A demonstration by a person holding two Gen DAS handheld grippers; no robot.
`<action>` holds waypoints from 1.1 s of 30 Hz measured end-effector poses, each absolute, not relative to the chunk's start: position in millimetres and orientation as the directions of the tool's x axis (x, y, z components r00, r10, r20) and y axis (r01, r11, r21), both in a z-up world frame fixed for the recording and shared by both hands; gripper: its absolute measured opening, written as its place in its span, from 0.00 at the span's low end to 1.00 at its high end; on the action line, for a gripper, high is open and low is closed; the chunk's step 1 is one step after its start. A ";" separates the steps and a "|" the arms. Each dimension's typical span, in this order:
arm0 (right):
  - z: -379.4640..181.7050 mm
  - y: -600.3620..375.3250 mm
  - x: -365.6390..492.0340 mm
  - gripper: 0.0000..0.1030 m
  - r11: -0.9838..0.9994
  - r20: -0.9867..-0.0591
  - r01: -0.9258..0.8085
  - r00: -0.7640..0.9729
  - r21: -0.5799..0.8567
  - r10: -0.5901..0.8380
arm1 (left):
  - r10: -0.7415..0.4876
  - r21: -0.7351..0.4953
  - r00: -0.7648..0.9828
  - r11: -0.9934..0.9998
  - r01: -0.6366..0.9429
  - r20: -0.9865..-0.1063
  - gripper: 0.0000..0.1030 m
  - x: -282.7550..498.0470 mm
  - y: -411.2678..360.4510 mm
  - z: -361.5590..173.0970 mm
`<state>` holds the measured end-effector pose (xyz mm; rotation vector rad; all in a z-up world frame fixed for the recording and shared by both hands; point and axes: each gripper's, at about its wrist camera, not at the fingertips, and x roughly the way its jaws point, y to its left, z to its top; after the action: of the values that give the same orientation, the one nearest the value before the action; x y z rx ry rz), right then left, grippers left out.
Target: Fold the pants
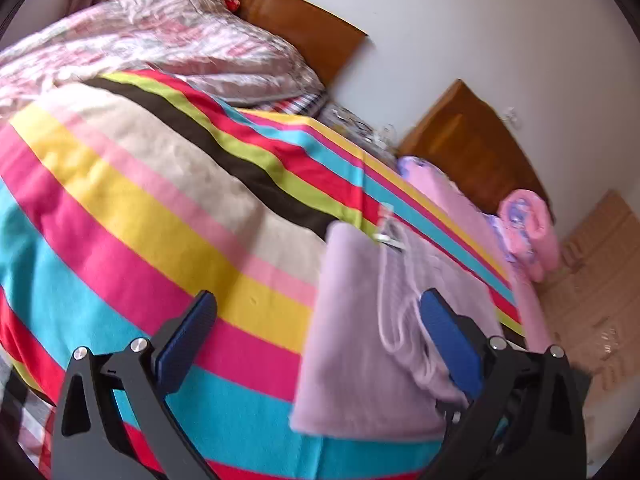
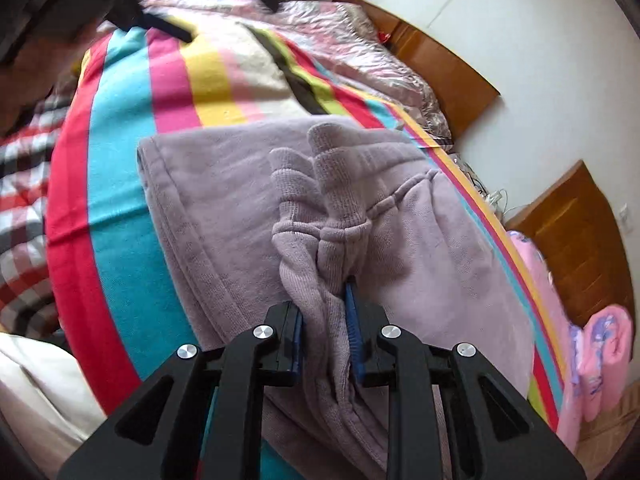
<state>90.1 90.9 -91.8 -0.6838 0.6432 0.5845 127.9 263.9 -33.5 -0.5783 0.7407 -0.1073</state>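
Observation:
The lilac fleece pants (image 1: pixel 360 332) lie folded on the striped bed cover (image 1: pixel 160 208), at the lower right of the left wrist view. My left gripper (image 1: pixel 316 320) is open, its right finger over the pants and its left finger over the stripes. In the right wrist view the pants (image 2: pixel 224 200) fill the middle. My right gripper (image 2: pixel 326 320) is shut on the bunched ribbed cuffs (image 2: pixel 320 200) of the pants, which stick up ahead of the fingers.
A crumpled pink floral quilt (image 1: pixel 160 36) lies at the head of the bed by the wooden headboard (image 1: pixel 304 28). A rolled pink blanket (image 1: pixel 532 232) sits at the bed's right edge near a wooden nightstand (image 1: pixel 472 140). A checked cloth (image 2: pixel 24 208) lies left.

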 end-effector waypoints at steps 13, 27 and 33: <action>-71.1 95.1 67.1 0.27 0.629 -0.666 -0.695 0.656 -0.349 0.355 | -0.695 -0.740 0.385 0.671 0.046 -0.607 0.99 210.0 152.8 -71.6; -62.4 -133.2 21.5 0.72 0.939 -0.683 -0.343 0.684 0.007 0.255 | -0.649 -0.683 0.411 0.725 0.083 -0.640 0.99 212.3 134.7 -84.3; -82.9 -134.6 28.2 0.72 0.954 -0.701 -0.300 0.675 0.023 0.229 | -0.643 -0.683 0.412 0.727 0.065 -0.645 0.98 215.9 135.5 -84.8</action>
<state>28.2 -134.6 -82.9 -0.0966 0.7743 0.2981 215.9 135.5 -84.8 -0.6311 1.0629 -0.4847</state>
